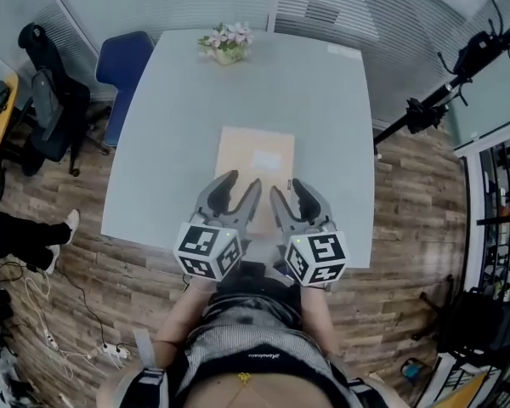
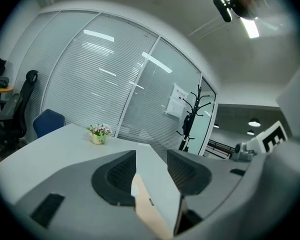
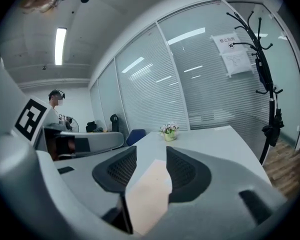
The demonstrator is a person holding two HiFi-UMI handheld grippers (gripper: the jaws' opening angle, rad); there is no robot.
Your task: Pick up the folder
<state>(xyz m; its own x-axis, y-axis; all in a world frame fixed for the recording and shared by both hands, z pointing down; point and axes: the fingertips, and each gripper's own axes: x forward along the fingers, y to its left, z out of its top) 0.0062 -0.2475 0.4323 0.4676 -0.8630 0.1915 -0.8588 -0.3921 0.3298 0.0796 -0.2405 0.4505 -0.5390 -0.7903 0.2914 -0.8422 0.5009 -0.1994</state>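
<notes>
since the folder (image 1: pixel 255 164) looks thin, light and floppy, take its 6 o'clock edge. left gripper (image 1: pixel 243 180) and right gripper (image 1: pixel 287 186) hover there, jaws spread.

Folder (image 1: pixel 255 155) near end hidden behind left gripper (image 1: pixel 242 182) and right gripper (image 1: pixel 287 187), notice (image 3: pixel 235 51) print unreadable

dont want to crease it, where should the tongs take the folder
Probably its near short edge, approached from the person's side. The folder lies flat on the table, so only an edge offers purchase, and that edge is nearest. The left tongs and right tongs hover open there.
</notes>
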